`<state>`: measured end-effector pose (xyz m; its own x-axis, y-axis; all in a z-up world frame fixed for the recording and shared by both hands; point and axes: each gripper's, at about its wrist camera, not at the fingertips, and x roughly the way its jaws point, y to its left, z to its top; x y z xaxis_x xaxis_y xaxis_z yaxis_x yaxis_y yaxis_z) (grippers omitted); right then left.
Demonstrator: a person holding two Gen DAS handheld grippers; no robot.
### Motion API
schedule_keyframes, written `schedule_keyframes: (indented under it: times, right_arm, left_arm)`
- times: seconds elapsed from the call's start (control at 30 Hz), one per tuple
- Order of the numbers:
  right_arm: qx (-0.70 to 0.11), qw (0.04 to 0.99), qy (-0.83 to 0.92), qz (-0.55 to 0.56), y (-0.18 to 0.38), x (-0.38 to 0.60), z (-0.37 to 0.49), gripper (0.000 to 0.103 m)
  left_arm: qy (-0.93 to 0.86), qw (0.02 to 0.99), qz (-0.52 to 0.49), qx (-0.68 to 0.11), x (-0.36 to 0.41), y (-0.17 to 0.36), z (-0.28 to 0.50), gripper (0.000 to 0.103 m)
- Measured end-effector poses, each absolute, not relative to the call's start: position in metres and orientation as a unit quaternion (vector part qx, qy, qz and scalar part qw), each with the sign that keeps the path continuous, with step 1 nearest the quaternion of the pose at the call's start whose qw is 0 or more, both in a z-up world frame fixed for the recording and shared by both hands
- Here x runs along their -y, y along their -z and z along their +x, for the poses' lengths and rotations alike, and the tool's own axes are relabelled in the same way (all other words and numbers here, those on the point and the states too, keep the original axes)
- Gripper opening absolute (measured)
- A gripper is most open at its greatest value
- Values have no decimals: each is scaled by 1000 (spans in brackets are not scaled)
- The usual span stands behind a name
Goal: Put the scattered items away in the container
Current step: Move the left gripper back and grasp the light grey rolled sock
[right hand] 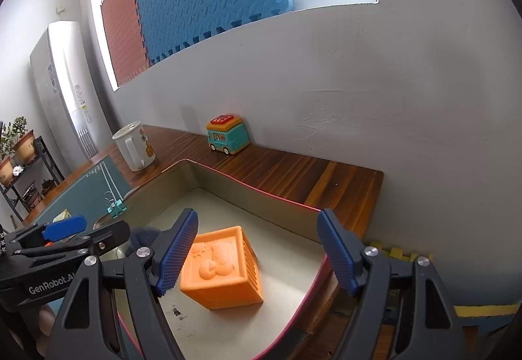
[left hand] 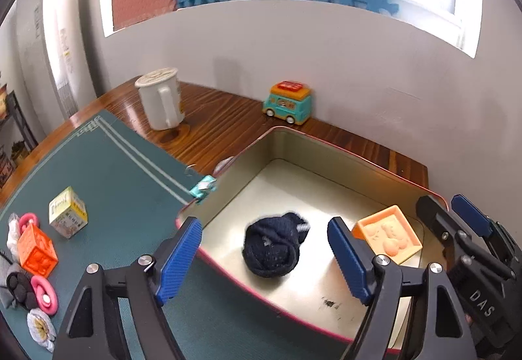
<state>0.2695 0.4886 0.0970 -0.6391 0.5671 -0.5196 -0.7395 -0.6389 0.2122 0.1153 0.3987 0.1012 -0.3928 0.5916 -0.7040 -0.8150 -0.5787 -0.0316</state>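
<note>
The left tongs (left hand: 264, 257) stand nearest the left camera, spread wide with nothing between the blue pads, poised over the near rim of the open tin container (left hand: 342, 144); just beyond their tips a dark rolled sock (left hand: 274, 249) lies on the tin's floor, a spot that reads as a drop point; the right tongs (right hand: 257, 257) likewise gape wide and hold nothing, hovering above an orange embossed cube (right hand: 225, 268) that sits flat inside the tin, just ahead of their left pad; in the left view that cube shows to the right of the left tongs, close beside the right tongs' fingers; so two items are already stowed, and both tools look free for another pick; well off to the left of the left tongs, on the green mat (left hand: 114, 170), a second orange cube (left hand: 36, 249), a small printed box (left hand: 68, 211), pink rings (left hand: 44, 293) and some dark and pale soft bits cluster together, apparently what remains to gather; a teal binder clip (left hand: 204, 188) rests against the tin's far-left corner outside the wall; beyond the tin, on the wooden table (left hand: 222, 128), a white mug (left hand: 160, 102) and a teal toy van (left hand: 288, 102) stand near the wall, whether part of the tidy-up I cannot tell.
</note>
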Motion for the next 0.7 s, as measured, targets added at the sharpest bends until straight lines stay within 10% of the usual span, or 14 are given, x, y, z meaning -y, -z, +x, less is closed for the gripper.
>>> schedule_keyframes:
  times: [0.7]
  right_arm:
    - [-145,210,-938,-236,-121,-377,168,82]
  left_arm:
    - [-888,247,-383,-61,-183,-98,38,87]
